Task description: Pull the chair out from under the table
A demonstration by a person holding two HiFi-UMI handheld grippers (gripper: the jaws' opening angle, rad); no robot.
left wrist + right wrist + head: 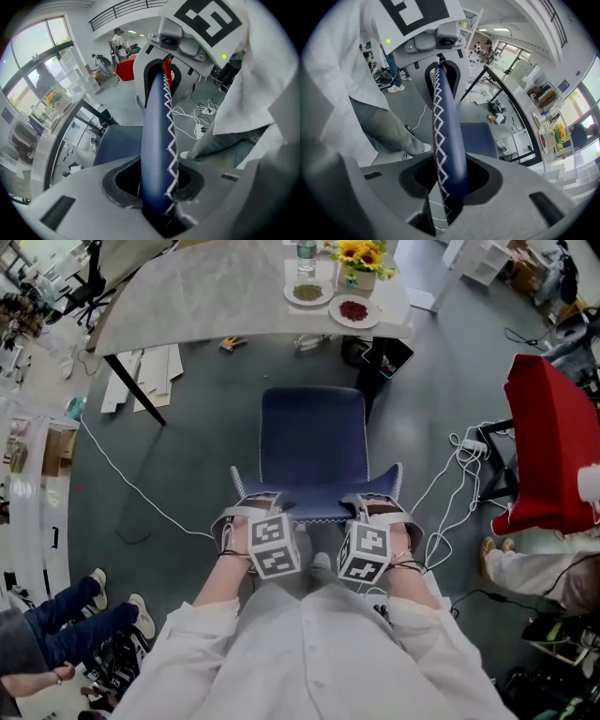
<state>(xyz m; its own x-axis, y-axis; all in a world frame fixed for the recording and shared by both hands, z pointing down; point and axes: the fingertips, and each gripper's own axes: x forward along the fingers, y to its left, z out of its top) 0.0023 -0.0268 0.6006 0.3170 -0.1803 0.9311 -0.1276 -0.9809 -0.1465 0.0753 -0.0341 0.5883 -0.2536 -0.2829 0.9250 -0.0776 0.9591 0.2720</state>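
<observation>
A dark blue chair (312, 446) with white zigzag stitching stands on the grey floor, its seat clear of the grey table (216, 287) at the top of the head view. My left gripper (253, 518) is shut on the left part of the backrest's top edge (157, 154). My right gripper (375, 517) is shut on the right part of that edge (447, 159). In each gripper view the blue edge runs between the jaws to the other gripper's marked cube. The chair's legs are hidden under the seat.
On the table stand two plates (354, 311), a bottle and a pot of sunflowers (361, 261). White cables (459, 474) trail over the floor at the right beside a red cloth (553, 446). A seated person's legs (84, 610) are at lower left. Boards (141, 376) lie under the table.
</observation>
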